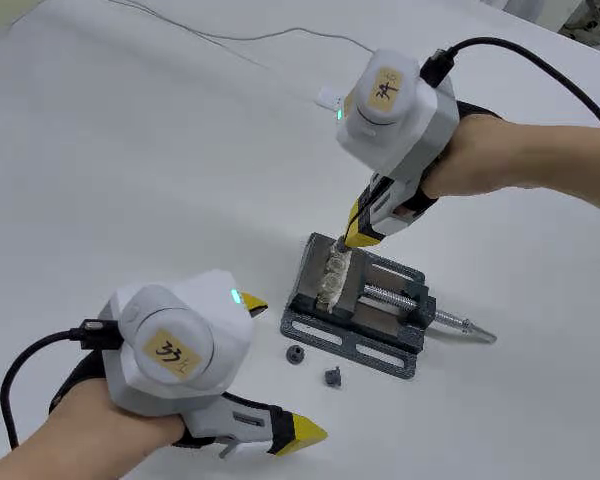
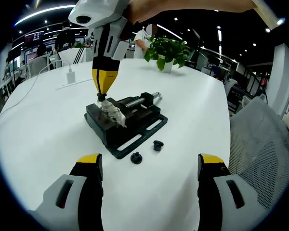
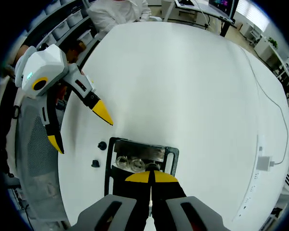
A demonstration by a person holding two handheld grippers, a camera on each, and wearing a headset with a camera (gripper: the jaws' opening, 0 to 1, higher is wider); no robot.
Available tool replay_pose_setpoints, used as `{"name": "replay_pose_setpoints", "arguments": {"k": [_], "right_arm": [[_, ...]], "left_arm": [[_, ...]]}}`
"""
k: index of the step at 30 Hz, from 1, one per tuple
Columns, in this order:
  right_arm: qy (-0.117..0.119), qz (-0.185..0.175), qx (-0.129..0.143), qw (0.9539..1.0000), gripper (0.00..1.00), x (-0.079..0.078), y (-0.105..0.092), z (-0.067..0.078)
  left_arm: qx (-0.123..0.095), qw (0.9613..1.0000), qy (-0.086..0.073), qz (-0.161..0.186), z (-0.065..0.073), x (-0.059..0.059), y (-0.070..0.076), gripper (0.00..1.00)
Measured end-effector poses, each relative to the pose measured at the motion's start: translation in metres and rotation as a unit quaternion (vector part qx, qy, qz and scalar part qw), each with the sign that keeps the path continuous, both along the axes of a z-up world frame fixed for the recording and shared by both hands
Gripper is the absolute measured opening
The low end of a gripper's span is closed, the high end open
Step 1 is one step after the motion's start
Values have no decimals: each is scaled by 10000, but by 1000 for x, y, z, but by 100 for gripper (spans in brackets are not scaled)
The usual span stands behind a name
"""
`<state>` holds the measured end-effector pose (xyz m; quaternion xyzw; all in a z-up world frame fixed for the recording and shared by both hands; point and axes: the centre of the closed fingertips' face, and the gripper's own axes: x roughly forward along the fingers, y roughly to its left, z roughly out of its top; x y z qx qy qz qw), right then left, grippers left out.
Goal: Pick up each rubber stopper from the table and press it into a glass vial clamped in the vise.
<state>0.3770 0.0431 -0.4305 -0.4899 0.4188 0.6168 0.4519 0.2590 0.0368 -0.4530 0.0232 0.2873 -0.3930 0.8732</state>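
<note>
Both jaws of your left claw (image 2: 150,161) stand spread; two rubber stoppers (image 1: 295,354) lie on the bench (image 1: 130,180) beside the vise (image 1: 365,345); your right claw (image 1: 358,238), pressed together, meets the clamped glass vials (image 1: 333,278); the left gripper view shows a dark piece (image 2: 101,97) under its tips, covered in its own view.

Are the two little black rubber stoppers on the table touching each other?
Apart. The head view shows a strip of white table between one small black rubber stopper and the other stopper.
</note>
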Motion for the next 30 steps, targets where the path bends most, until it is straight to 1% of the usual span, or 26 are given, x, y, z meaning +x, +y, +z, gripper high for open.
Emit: {"name": "replay_pose_setpoints", "arguments": {"k": [8,14,19,21,24,25,28,30], "right_arm": [[40,76,-71,9999,0,3,1,-1],[81,45,-86,9999,0,2,0,-1],[16,89,-142,9999,0,2,1,-2],[11,51,-167,9998,0,2,2,-2],[-44,131,-199,9997,0,1,2,-2],[-38,129,-206,9997,0,-1,2,-2],[0,69,-198,9998,0,1,2,-2],[-13,100,-199,9998,0,0,2,-2]], "left_arm": [[-41,10000,-1,30,-1,2,0,79],[-41,10000,1,52,-2,4,1,79],[-60,10000,9,71,-2,5,1,79],[-80,9999,6,88,-2,5,1,79],[-84,9999,11,85,-3,5,0,79],[-95,9999,1,98,-3,5,1,79],[-106,9999,6,105,-3,5,1,79],[-125,9998,10,127,-4,5,1,79]]}}
